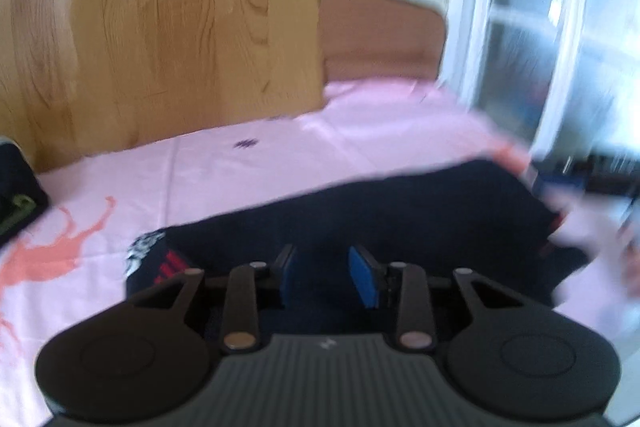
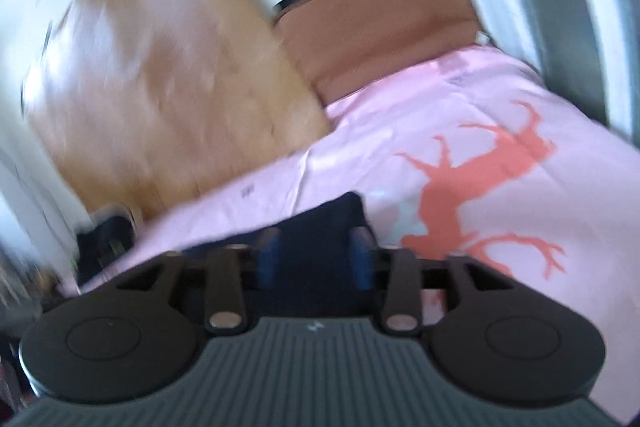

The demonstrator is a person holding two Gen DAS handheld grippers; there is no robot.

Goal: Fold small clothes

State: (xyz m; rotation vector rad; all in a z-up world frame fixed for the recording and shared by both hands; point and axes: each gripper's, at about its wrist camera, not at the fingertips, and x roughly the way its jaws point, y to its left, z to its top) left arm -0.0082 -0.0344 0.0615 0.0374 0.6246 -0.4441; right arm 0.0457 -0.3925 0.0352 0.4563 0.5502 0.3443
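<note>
We see a dark navy garment lying on the pink bedsheet, stretched along the bed's near edge. The left gripper hangs over it with jaws apart, blue pads clear of the cloth. The right gripper, jaws likewise apart, frames the garment's end without pressing it. A coral deer print and a wooden wardrobe lie beyond.
</note>
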